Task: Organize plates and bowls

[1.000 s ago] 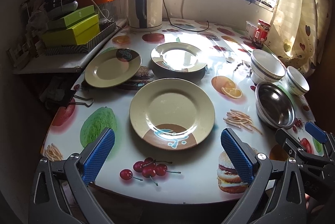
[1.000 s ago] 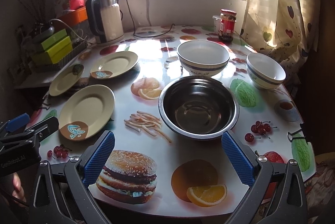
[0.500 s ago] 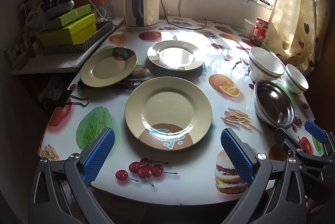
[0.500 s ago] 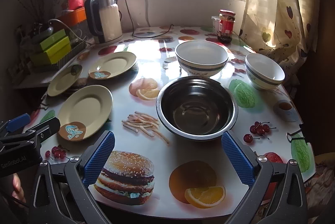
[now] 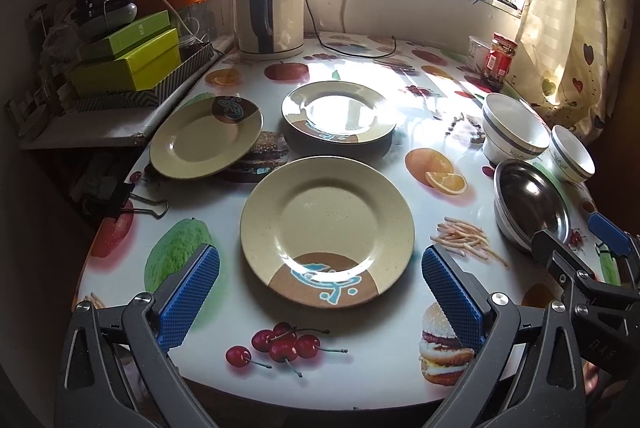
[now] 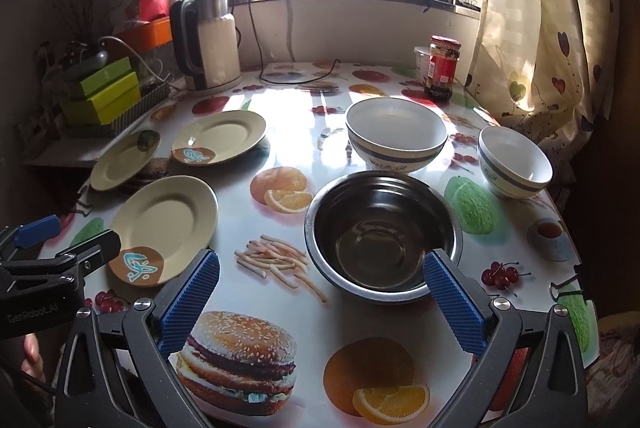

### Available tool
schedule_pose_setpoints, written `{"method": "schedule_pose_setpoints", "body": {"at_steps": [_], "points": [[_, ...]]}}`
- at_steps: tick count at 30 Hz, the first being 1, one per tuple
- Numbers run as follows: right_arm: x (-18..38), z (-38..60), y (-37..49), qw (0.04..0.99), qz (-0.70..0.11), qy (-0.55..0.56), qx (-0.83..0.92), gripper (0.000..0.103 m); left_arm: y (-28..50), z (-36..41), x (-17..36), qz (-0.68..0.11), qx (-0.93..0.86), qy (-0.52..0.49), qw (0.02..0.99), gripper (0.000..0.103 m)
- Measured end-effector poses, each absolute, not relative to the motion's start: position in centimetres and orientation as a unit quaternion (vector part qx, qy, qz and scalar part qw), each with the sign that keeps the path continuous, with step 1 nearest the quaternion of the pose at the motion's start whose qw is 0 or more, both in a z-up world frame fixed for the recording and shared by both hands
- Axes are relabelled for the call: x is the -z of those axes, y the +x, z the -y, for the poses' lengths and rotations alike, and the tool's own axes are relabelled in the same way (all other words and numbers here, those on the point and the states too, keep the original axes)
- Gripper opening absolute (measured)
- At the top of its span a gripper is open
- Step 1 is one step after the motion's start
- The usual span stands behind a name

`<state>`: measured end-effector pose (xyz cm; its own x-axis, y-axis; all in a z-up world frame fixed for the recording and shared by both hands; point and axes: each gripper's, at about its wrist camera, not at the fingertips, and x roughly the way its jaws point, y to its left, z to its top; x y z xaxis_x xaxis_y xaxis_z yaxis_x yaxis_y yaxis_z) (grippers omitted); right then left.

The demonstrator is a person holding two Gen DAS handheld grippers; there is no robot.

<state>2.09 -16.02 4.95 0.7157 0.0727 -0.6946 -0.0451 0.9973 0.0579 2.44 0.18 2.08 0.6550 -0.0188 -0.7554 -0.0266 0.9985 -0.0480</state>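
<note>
While both sets of jaws stand wide apart and empty over the near edge of the fruit-print table [image 5: 360, 356], the left gripper [image 5: 320, 292] frames the nearest plate [image 5: 326, 228], which lies flat just ahead between its blue pads [image 5: 188, 292]. Ahead of the right gripper [image 6: 320, 300], a steel bowl [image 6: 383, 234] sits close to the right-hand pad. Beyond lie two more plates [image 5: 206, 140] [image 5: 339, 112] and two white bowls [image 6: 396, 134] [image 6: 515, 162], all apart. Stiff, glossy and likely breakable, the plates offer only a thin rim to pinch; the steel bowl looks light and slippery, best taken at its lip.
</note>
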Motion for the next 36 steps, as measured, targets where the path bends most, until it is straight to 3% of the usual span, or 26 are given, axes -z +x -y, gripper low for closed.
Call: {"method": "schedule_pose_setpoints", "body": {"at_steps": [7,10,14,17,19,22,25,27,36], "points": [[-6.7,15.6,6.0,0.934,-0.351,0.019,-0.061,0.103,5.7,-2.4,-3.1,-0.4,0.02,-0.049,0.915,0.096],[-7.2,15.2,8.2,0.934,-0.351,0.024,-0.069,0.103,7.6,-3.3,-3.2,-0.404,0.024,-0.049,0.913,0.086],[-7.0,14.6,11.5,0.924,-0.373,0.04,-0.071,0.102,10.7,-4.7,-2.6,-0.424,0.025,-0.069,0.903,0.085],[-6.9,13.5,13.5,0.921,-0.379,0.031,-0.081,0.102,12.6,-5.5,-2.2,-0.434,0.032,-0.09,0.896,0.075],[-6.3,12.8,15.0,0.916,-0.392,0.024,-0.082,0.101,13.9,-5.8,-1.8,-0.438,0.029,-0.09,0.894,0.075],[-5.1,11.8,17.0,0.909,-0.41,0.016,-0.077,0.09,15.6,-6.1,-1.2,-0.451,0.036,-0.106,0.885,0.073],[-4.1,11.1,18.8,0.904,-0.421,0.009,-0.074,0.085,17.1,-6.1,-0.8,-0.457,0.036,-0.108,0.882,0.068],[-3.6,11.0,19.9,0.9,-0.427,0.022,-0.081,0.083,18.1,-6.1,-0.4,-0.465,0.044,-0.114,0.877,0.057],[-1.5,11.3,24.0,0.889,-0.449,0.044,-0.073,0.063,21.5,-5.9,0.9,-0.48,0.038,-0.112,0.869,0.056]]}}
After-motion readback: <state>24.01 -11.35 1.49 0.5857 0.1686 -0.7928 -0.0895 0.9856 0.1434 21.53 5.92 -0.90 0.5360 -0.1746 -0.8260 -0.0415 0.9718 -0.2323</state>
